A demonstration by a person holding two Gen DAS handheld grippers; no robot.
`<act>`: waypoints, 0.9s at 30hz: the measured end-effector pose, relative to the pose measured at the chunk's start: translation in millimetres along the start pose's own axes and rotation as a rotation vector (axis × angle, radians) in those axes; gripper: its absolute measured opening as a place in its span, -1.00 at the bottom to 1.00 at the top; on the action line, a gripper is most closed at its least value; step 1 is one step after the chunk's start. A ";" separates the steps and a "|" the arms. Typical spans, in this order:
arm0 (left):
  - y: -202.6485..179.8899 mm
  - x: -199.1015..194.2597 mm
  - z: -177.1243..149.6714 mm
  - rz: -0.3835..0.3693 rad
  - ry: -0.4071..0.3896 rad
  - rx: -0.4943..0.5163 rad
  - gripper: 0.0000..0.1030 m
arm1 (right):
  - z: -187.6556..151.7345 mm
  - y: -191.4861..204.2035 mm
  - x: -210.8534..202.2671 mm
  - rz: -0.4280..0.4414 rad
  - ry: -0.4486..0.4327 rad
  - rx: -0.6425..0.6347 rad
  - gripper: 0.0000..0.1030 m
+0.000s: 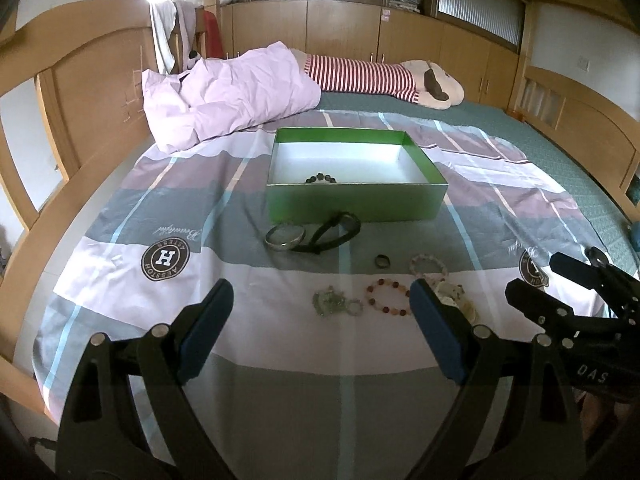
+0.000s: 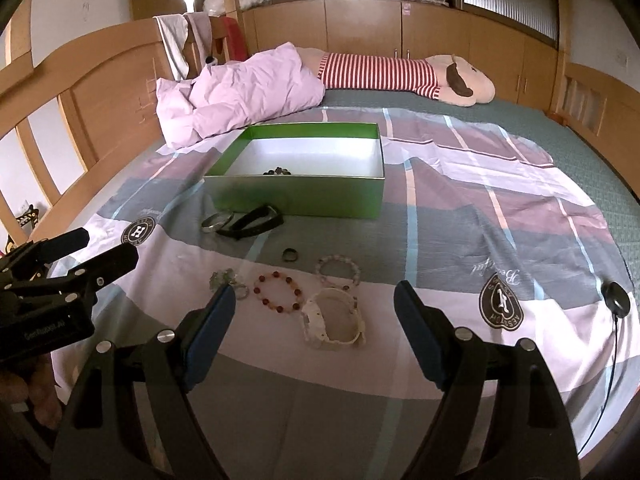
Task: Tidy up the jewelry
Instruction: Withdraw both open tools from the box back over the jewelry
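Green box [image 2: 304, 196] on the bed, one dark bracelet inside — other jewelry loose in front.
Both tools, left [image 1: 322, 308] and right [image 2: 314, 312], gape empty; white watch [image 2: 334, 318] looks light, stiff — pinch its strap.

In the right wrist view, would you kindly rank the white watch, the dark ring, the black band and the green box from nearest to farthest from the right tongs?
1. White watch: between the open right tongs, just ahead.
2. Dark ring: farther up the bedspread, centre.
3. Black band: left of centre, just before the box.
4. Green box: farthest, open, beads inside.
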State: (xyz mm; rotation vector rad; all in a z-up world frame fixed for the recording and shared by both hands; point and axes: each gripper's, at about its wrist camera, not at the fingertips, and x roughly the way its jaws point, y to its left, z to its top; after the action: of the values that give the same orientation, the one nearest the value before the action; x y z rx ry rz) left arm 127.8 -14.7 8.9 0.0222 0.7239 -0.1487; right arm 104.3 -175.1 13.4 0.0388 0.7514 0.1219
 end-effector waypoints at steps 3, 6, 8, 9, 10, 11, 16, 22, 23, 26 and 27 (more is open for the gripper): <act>-0.9 -0.2 -1.1 -0.001 0.003 0.004 0.73 | -0.1 2.8 1.3 0.003 -0.001 -0.006 0.55; -1.6 -0.3 -1.3 -0.002 0.001 0.010 0.73 | 0.4 3.2 2.7 0.004 0.000 -0.008 0.55; -1.6 0.0 -0.9 -0.002 0.001 0.011 0.73 | 0.3 3.6 2.4 0.003 0.000 -0.008 0.55; -1.8 -0.1 -0.9 -0.002 0.001 0.010 0.73 | 0.4 3.5 2.4 0.003 0.000 -0.008 0.55; -2.0 -0.1 -0.9 -0.002 0.001 0.010 0.73 | 0.4 4.0 2.7 0.003 0.000 -0.007 0.55; -2.3 -0.2 -1.1 -0.002 0.001 0.011 0.73 | 0.3 3.7 2.4 0.003 0.000 -0.007 0.55; -3.6 0.1 -0.9 -0.003 0.003 0.017 0.73 | 0.3 4.1 2.6 0.005 0.002 -0.010 0.55; 4.1 -1.1 3.7 0.026 -0.011 0.000 0.73 | -9.5 5.8 25.7 0.044 0.067 -0.027 0.52; 6.5 -0.6 5.2 0.029 -0.009 -0.008 0.73 | -11.8 3.5 33.5 0.062 0.095 -0.015 0.45; 12.5 0.0 7.5 0.031 -0.005 -0.025 0.73 | -17.7 -3.5 59.7 0.089 0.194 0.023 0.08; 13.5 -0.1 8.0 0.032 -0.005 -0.026 0.73 | -19.2 -4.8 65.5 0.076 0.206 0.022 0.07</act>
State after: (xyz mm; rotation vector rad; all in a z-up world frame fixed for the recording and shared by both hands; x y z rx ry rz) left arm 134.9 -2.0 14.6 0.0082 0.7198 -0.1086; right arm 139.1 -171.8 -45.4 0.0764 0.9571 0.1918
